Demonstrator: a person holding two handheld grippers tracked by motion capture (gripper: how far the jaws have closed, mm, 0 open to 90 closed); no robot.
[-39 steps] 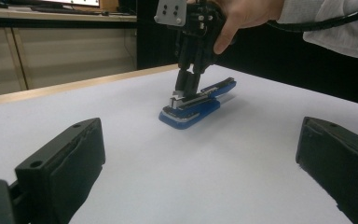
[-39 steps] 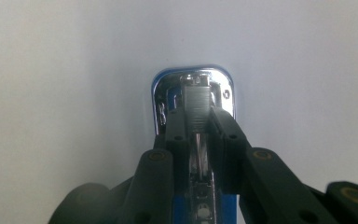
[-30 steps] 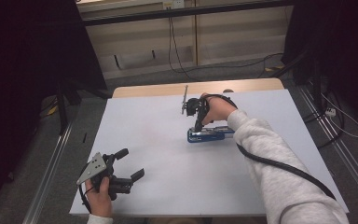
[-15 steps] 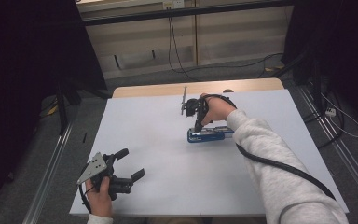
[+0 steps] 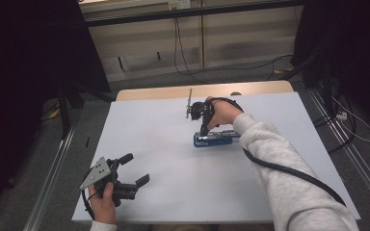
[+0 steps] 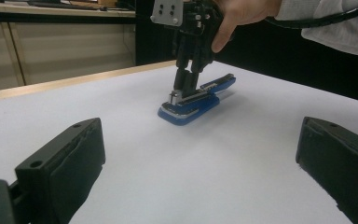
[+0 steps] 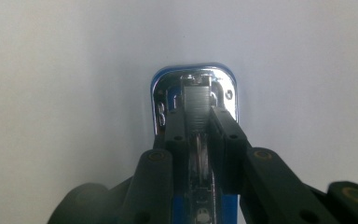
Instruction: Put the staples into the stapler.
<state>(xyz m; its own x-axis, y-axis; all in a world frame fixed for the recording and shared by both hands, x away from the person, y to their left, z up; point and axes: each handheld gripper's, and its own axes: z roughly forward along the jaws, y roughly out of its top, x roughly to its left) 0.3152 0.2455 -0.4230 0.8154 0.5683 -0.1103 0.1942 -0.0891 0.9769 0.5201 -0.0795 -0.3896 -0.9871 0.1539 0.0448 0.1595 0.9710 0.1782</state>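
One blue stapler [image 5: 213,139] lies near the middle of the table [image 5: 149,130], toward its far edge. The right gripper [image 5: 203,131] points straight down, clamped across its metal top. The left gripper [image 5: 134,169], near the front left corner, stands apart.

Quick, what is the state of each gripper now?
Left gripper: open, holding nothing, low over the white table.
Right gripper: closed on the metal part of the blue stapler.
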